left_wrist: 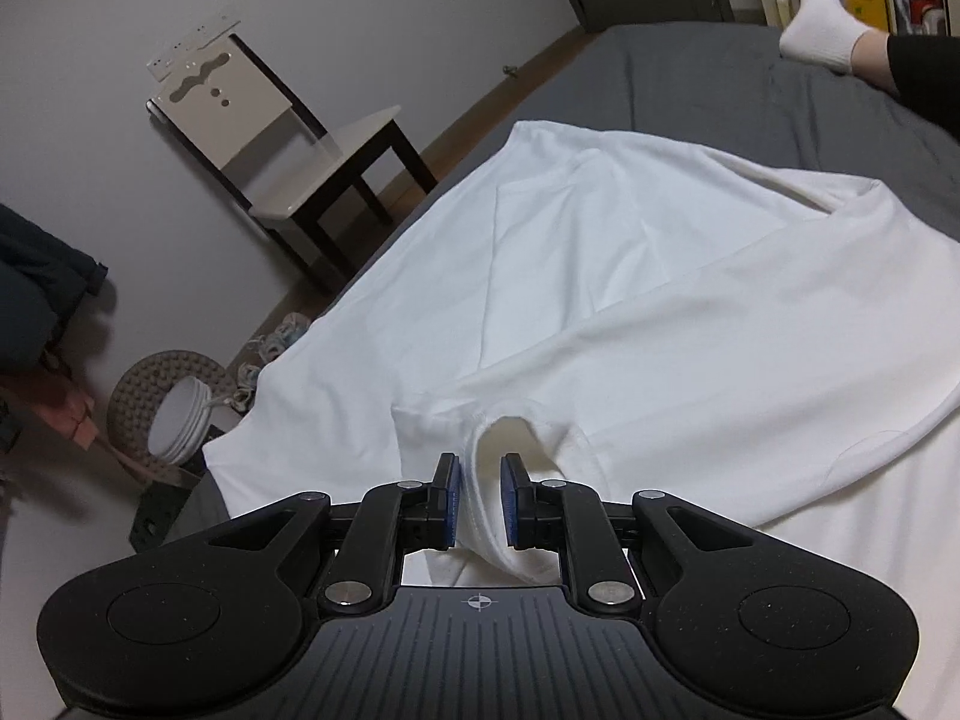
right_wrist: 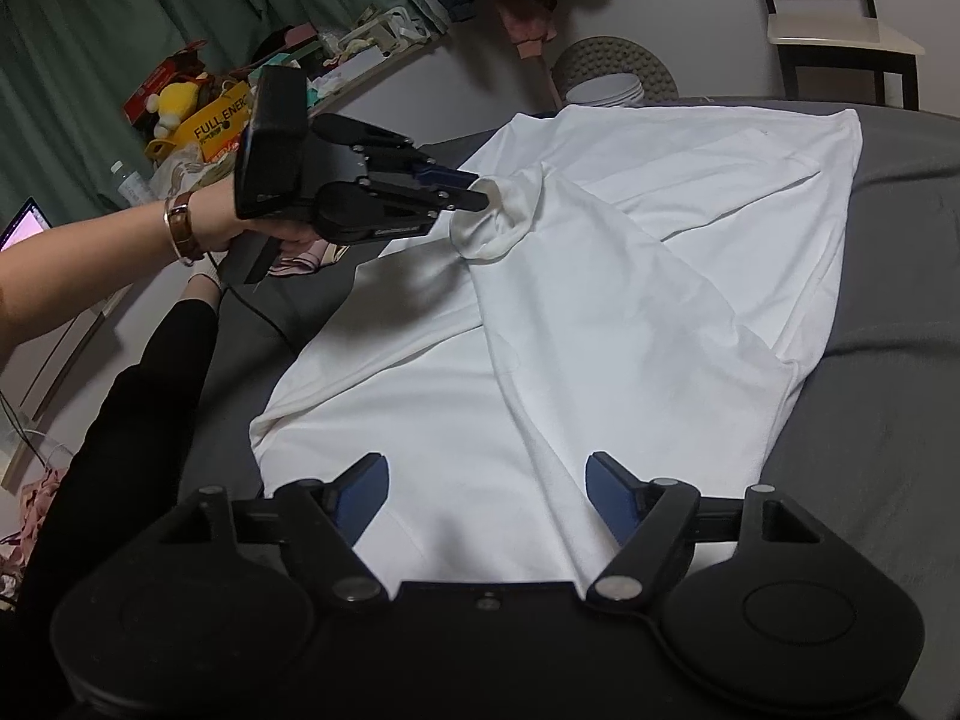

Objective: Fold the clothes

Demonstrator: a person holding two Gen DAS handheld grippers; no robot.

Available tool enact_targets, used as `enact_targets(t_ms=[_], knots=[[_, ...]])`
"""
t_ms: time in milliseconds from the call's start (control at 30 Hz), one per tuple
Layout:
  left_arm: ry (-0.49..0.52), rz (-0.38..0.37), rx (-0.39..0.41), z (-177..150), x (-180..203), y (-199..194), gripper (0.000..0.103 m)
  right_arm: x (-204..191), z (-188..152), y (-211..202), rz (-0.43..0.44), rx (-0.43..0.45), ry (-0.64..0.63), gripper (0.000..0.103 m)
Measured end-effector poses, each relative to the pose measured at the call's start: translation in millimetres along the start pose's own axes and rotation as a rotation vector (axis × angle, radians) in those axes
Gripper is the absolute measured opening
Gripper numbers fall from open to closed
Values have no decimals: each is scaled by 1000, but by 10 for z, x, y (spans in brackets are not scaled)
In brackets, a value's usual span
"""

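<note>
A white shirt [left_wrist: 600, 276] lies spread on the grey bed [left_wrist: 720, 72], partly folded over itself. My left gripper [left_wrist: 482, 498] is shut on the cuff of a sleeve, with bunched white cloth between its blue pads. From the right wrist view that same left gripper [right_wrist: 480, 195] holds the sleeve cuff [right_wrist: 498, 228] lifted over the shirt [right_wrist: 600, 330], a hand around its handle. My right gripper [right_wrist: 487, 495] hovers open just above the shirt's near edge, with nothing between its fingers.
A chair [left_wrist: 288, 138] stands by the wall left of the bed. A round mat and stacked plates [left_wrist: 174, 414] sit on the floor. A person's socked foot [left_wrist: 822, 18] rests on the far bed corner. Cluttered shelves and a green curtain [right_wrist: 120, 30] lie beyond.
</note>
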State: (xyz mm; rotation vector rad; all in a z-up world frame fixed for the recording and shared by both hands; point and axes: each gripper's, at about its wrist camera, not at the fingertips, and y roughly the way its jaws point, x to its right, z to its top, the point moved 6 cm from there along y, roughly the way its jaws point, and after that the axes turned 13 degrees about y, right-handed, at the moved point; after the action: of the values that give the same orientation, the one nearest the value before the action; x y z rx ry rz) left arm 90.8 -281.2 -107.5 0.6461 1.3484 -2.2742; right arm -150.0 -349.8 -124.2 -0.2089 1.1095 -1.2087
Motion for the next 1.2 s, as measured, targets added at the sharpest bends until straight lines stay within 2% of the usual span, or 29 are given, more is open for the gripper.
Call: enact_targets(t_ms=[100, 200, 267, 400, 600, 700, 867, 967, 1033, 1133, 1200], knots=[[-23, 6, 2, 52, -38, 49, 15, -14, -12, -4, 1, -3, -4, 73], [-119, 3, 22, 69, -173, 80, 14, -22, -19, -5, -1, -3, -3, 73], [-154, 18, 22, 64, -299, 114, 4, -21, -25, -9, -5, -4, -1, 74], [-165, 57, 4, -1, -661, 199, 5, -33, -31, -8, -4, -5, 2, 75], [-27, 28, -49, -201, -1196, 465, 5, -14, -26, 41, -8, -26, 9, 76], [-30, -29, -70, -302, -1367, 661, 5, 18, -40, 75, -16, -40, 14, 76], [88, -134, -96, -433, -1276, 953, 5, 92, -53, 111, -25, -61, 34, 76], [146, -160, -145, -499, -1237, 1083, 8, 108, -51, 125, -27, -69, 39, 77], [193, -147, -181, -537, -1233, 1130, 8, 104, -56, 137, -24, -77, 37, 77], [303, -74, -204, -568, -1246, 1093, 9, 96, -71, 154, -20, -88, 33, 77], [315, -10, -204, -558, -1310, 1050, 9, 99, -76, 152, -20, -89, 33, 77]])
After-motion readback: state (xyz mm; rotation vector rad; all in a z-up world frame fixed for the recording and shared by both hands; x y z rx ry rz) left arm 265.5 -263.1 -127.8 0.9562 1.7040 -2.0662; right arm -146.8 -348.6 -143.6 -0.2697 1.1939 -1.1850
